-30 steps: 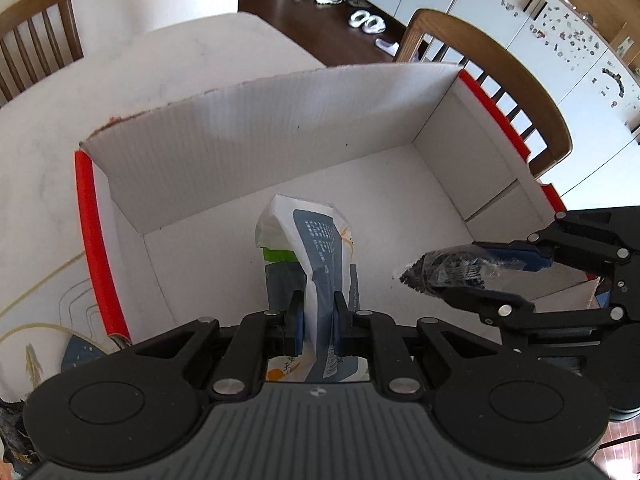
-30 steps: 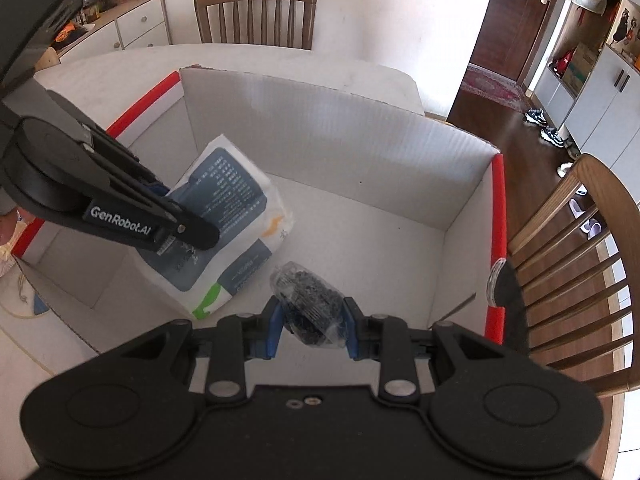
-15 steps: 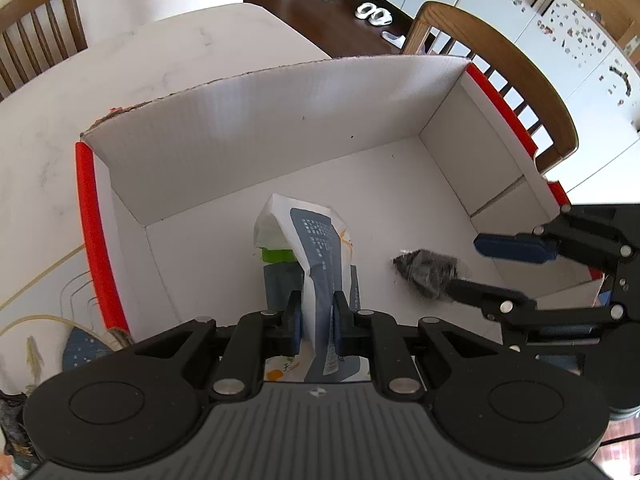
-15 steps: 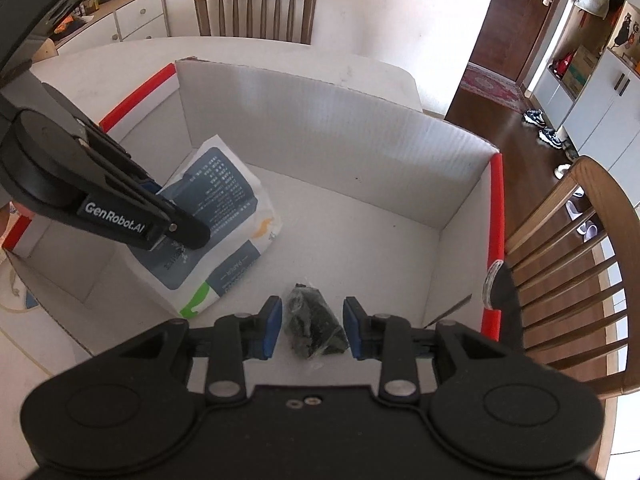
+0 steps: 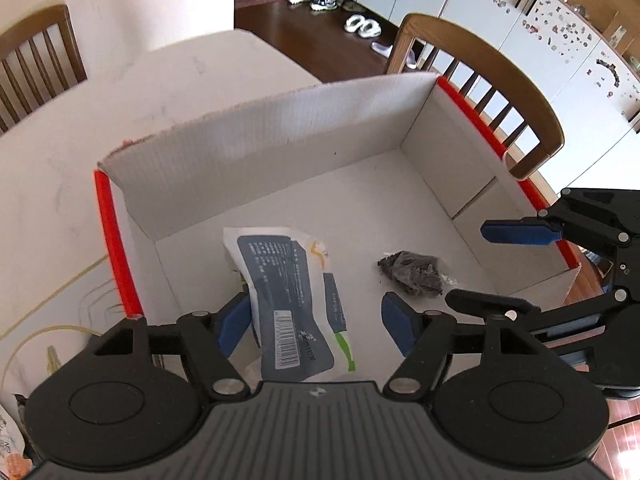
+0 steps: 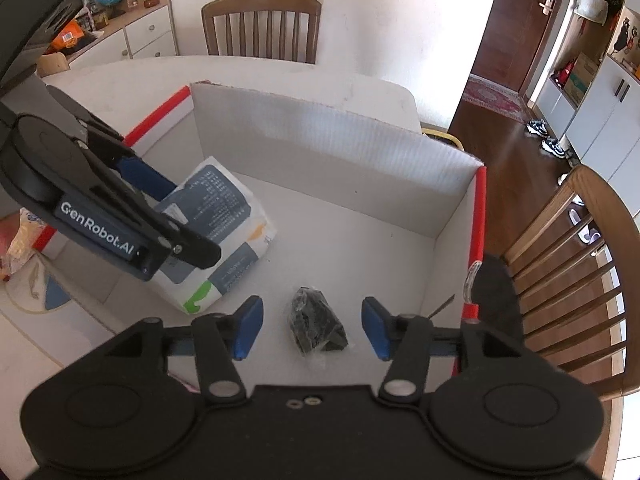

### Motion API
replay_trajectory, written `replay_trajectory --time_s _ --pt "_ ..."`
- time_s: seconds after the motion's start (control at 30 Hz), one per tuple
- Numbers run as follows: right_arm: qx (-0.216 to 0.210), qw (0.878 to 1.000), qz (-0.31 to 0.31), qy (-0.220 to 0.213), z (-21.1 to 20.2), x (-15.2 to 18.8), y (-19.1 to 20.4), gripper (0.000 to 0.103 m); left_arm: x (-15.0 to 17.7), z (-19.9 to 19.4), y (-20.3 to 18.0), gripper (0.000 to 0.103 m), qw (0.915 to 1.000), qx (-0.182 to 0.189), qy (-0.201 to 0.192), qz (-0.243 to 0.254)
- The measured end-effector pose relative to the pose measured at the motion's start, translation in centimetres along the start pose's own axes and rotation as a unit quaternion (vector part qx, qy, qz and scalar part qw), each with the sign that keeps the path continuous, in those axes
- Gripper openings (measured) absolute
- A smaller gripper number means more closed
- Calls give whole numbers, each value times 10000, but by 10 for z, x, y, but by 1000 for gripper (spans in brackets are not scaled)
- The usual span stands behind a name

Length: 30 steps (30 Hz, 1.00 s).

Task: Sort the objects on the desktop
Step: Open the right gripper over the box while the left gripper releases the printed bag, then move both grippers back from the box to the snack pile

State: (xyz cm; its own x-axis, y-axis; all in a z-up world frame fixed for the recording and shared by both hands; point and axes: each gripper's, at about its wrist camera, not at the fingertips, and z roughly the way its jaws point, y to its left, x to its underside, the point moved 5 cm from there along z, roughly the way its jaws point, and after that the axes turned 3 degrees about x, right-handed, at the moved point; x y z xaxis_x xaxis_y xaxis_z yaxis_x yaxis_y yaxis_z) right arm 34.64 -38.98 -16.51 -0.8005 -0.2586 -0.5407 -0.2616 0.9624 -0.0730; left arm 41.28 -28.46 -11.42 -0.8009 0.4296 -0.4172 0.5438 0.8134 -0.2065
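Note:
A white cardboard box (image 5: 280, 132) with red edges stands on the table. On its floor lies a white and blue tissue pack (image 5: 288, 292). My left gripper (image 5: 316, 326) hovers above the pack with its jaws opening, and the pads are clear of it. To the pack's right lies a small dark plastic-wrapped packet (image 5: 412, 276). In the right wrist view my right gripper (image 6: 312, 330) straddles the dark packet (image 6: 316, 320), jaws opening and pads off it. The left gripper (image 6: 192, 222) covers part of the tissue pack (image 6: 224, 216). The right gripper (image 5: 500, 268) shows at the box's right side.
Wooden chairs (image 6: 568, 264) (image 5: 480, 80) stand close to the box's right side, and another chair (image 6: 260, 28) at the table's far edge. Snack wrappers (image 6: 20, 240) lie on the white table (image 5: 60, 160) left of the box. The far half of the box floor is bare.
Both grippers have let go. The tissue pack has dropped from upright to flat on the box floor. The dark packet fell out of the right jaws and lies on the floor.

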Motion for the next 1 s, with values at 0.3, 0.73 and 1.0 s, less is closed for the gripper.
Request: replay_trajectory --time_s 0.3,0.73,1.0 --pt "-82 9998 16 -160 -20 2 3 60 2 -26 -10 71 9994 118 -308 -52" --pt "-105 9987 86 -484 -53 1 13 75 20 -77 -20 87 9937 476 -1011 -10" --pt "-189 9970 246 -713 -70 8 35 91 45 -109 -10 103 9866 691 -1480 21"
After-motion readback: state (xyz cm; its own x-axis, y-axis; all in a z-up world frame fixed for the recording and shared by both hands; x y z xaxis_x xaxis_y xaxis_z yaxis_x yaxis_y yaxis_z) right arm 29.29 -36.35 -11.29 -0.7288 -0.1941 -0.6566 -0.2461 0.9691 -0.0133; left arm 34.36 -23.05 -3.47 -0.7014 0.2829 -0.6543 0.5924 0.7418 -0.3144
